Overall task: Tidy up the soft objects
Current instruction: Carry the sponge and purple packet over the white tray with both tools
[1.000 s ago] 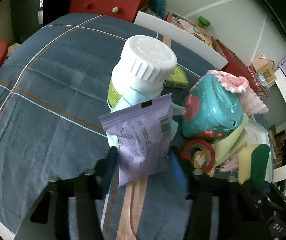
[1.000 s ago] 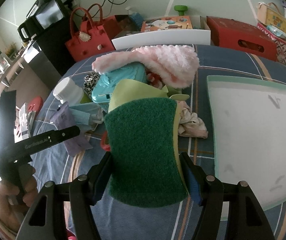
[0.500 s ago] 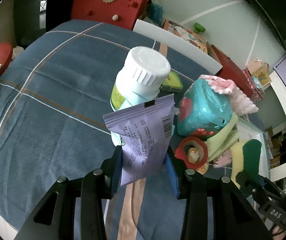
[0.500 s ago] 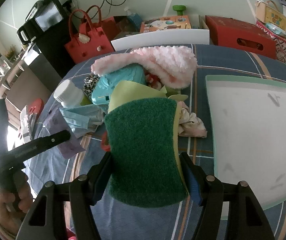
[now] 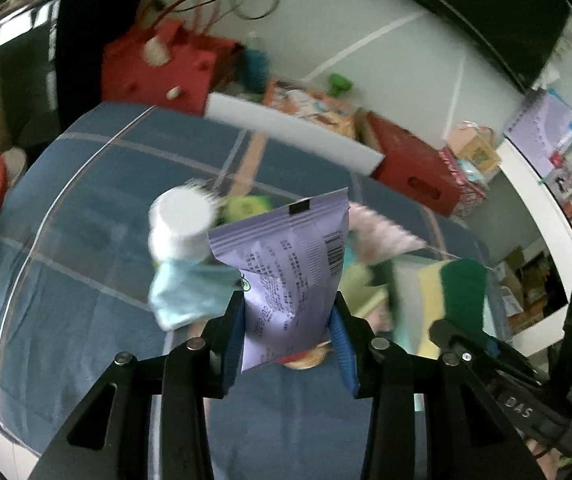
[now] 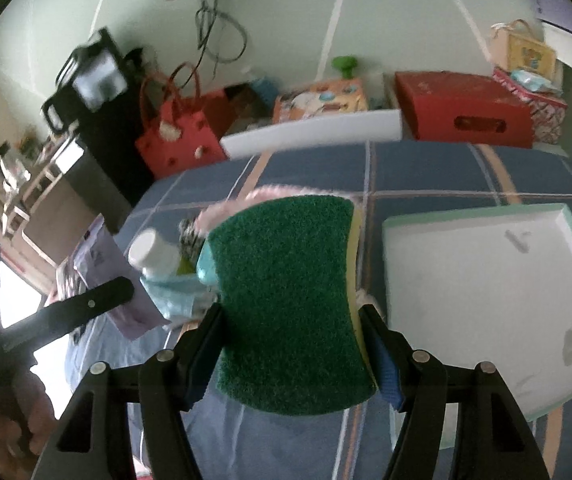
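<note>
The white tray [image 6: 486,300] at the right of the right-wrist view lies bare. The right gripper [image 6: 292,354] clamps a green sponge [image 6: 286,304] at centre; the left gripper [image 5: 288,342] grips a purple packet [image 5: 290,276]. A white bottle [image 5: 179,228] and blue cloth [image 5: 185,292] sit left of centre on the blue tablecloth [image 5: 85,200].

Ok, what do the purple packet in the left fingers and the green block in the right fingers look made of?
Purple packet: looks like thin plastic film with a soft sheen; flat sealed top edge, printed text and a barcode, creases where it bends.

Green block: a kitchen sponge, apparently; coarse, matte, fibrous green scouring face over a smooth yellow foam layer showing along its right edge. It seems slightly pinched where it is gripped, suggesting softness.
</note>
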The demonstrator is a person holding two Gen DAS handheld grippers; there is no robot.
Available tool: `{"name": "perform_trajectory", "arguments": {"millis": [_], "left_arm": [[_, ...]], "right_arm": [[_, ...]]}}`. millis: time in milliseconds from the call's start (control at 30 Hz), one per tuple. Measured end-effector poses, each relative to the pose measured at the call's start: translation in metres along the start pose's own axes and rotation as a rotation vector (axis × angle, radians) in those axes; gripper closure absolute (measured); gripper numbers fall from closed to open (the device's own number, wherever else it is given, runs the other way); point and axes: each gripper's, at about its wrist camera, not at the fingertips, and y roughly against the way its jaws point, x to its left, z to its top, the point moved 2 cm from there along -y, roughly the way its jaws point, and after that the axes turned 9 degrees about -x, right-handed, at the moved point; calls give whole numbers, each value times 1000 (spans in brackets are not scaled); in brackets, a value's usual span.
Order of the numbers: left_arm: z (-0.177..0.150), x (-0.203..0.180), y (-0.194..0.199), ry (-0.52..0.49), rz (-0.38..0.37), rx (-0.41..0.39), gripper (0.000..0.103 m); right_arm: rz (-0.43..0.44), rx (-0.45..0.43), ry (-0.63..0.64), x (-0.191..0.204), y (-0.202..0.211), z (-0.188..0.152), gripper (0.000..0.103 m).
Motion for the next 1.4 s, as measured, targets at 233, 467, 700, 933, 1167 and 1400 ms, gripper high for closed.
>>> {"name": "perform_trajectory", "arguments": {"millis": [233,467,700,933,1167,1400], "left_arm": [[13,-70,-8,-109,-70,-8,61],[15,-126,-30,-165,-125,13,61],[2,-174,-52,-200,-184,52,61],[-22,-209,-83,-238,-228,106,61],[-56,-226,-120,-281,-250,176,61],[-72,-220,-154,-251,-228,232,61]], "right_arm": [[-100,-62,-77,-42,16,24,34],[-202,-64,-171,-98,19,26,34],[-317,-84,-245,-153,28,27,34],[-421,-76,-330,-204,36,14,34],[-491,-81,-400,-239,44,1,34],[-490,-35,-425,-250,32,-12,33]]}}
